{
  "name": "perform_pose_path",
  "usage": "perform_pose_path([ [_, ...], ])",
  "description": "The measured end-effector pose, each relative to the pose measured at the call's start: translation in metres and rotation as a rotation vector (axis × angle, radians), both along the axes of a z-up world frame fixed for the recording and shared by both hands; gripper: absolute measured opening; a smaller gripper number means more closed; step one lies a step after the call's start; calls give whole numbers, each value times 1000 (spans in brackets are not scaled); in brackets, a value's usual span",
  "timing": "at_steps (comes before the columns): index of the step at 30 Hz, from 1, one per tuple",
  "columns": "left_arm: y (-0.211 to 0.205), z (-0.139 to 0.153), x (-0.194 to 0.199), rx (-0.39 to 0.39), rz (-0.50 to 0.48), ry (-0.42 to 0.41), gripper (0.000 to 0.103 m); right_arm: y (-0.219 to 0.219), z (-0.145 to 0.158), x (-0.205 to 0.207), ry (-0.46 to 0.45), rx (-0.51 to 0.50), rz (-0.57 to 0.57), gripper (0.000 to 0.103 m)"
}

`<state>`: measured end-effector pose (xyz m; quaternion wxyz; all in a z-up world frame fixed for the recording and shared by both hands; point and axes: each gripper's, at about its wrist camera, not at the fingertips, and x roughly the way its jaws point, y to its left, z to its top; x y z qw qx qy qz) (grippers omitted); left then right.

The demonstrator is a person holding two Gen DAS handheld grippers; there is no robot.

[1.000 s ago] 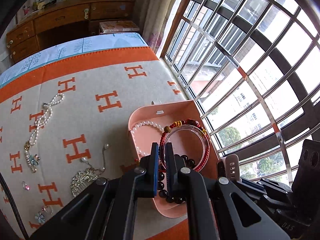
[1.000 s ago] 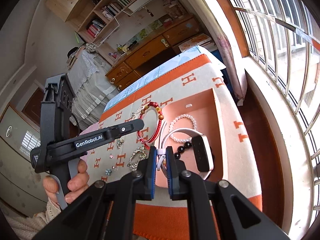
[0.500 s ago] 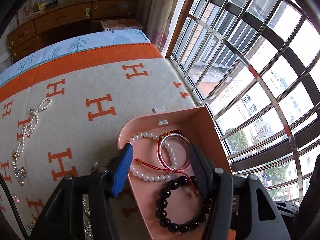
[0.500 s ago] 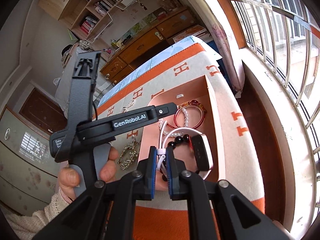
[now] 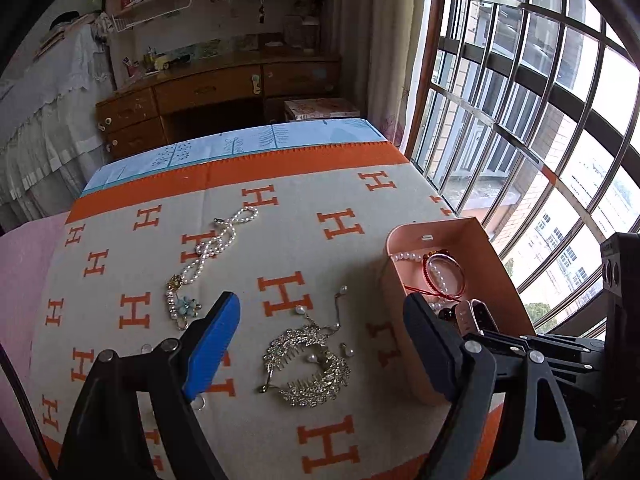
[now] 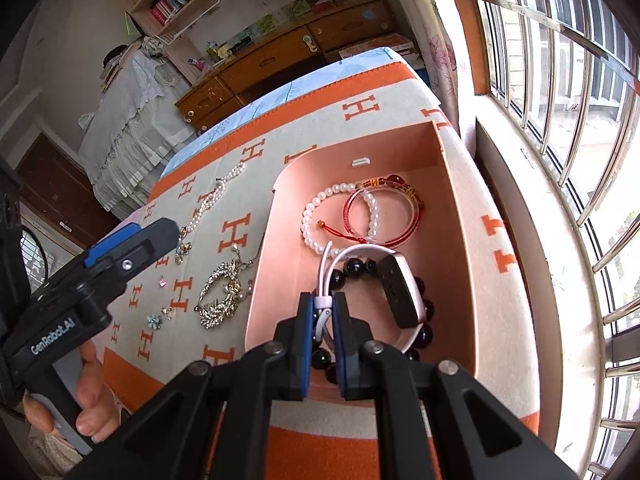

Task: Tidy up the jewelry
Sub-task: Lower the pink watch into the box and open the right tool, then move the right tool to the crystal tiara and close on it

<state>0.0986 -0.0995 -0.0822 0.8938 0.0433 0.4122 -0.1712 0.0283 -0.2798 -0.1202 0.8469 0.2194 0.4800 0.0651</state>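
Note:
My left gripper [image 5: 320,304] hovers over the H-patterned blanket with its jaws opening and nothing between them. Below it lies a rhinestone hair comb [image 5: 308,364]. A pearl necklace [image 5: 212,244] lies farther back on the left. To the right stands the pink box [image 6: 456,208], which holds a pearl bracelet [image 6: 316,216], a red bracelet [image 6: 400,216] and a black bead bracelet [image 6: 356,266]. My right gripper [image 6: 322,304] is shut on the pale strap of a pink smartwatch [image 6: 400,292], low over the box's near half.
Small earrings and a blue flower piece [image 6: 154,322] are scattered on the blanket [image 5: 288,208] near the comb. A hand [image 6: 92,408] holds the left gripper's handle. A barred window [image 5: 520,120] runs along the right; a wooden desk [image 5: 208,88] stands beyond the bed.
The left gripper let go of the red bracelet in the box, opened wide and drew back left over the comb. The right gripper sank toward the box with the watch.

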Motion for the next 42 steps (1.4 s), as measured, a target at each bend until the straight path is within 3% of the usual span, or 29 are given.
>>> perform_pose_path([
  [3, 26, 4, -6, -29, 43, 4, 83, 9, -4, 7, 48, -13, 6, 11],
  [5, 39, 6, -12, -30, 76, -5, 91, 17, -1, 8, 52, -60, 5, 11],
  [7, 51, 7, -18, -29, 96, -11, 97, 25, 6, 4, 36, -105, 5, 19],
  [11, 68, 10, -27, -33, 115, -25, 98, 38, 23, -3, -8, -144, -4, 33],
  [27, 114, 13, -51, -55, 159, -30, 98, 104, 60, -18, -79, -205, 67, 34],
  [42, 170, 16, -55, -26, 265, -42, 98, 144, 67, -7, -124, -196, 133, 34],
])
